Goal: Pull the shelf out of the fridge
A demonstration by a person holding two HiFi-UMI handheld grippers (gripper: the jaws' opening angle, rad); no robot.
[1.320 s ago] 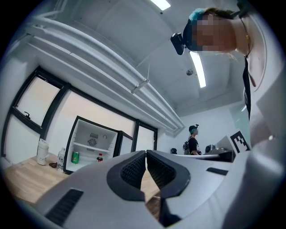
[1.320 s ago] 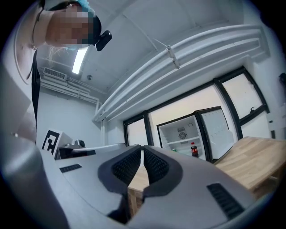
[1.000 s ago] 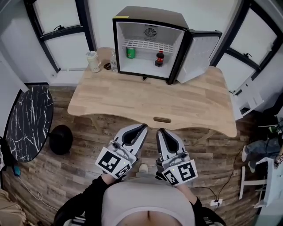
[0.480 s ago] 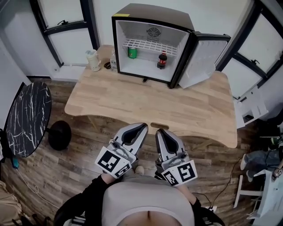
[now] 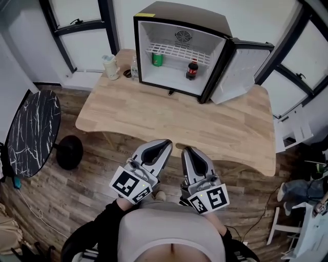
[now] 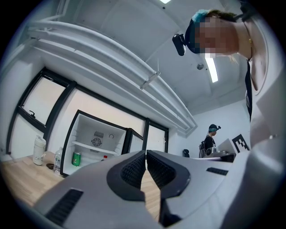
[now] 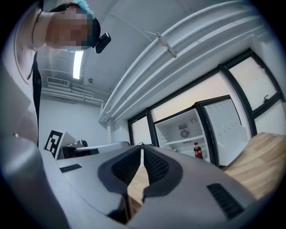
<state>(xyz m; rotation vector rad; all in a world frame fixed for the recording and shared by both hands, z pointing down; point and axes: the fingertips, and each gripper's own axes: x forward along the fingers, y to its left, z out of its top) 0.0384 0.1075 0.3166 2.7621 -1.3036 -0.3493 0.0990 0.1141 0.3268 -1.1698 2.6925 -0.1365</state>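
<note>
Nearer the near edge of the pale wooden table (image 5: 169, 117) now, left hand-held gripper (image 5: 166, 145) and right hand-held gripper (image 5: 186, 151) are pinched together, empty. At its far edge the white wire shelf (image 5: 177, 51) sits in the open black fridge (image 5: 179, 13); I fear a lopsided pull jams it.

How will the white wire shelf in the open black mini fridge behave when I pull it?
White wire shelf: an open grid of thin wires, so probably stiff and light. Its top looks bare, so nothing should topple. The red-capped cola bottle stands beneath its front edge and might get clipped if the shelf tilts.
</note>
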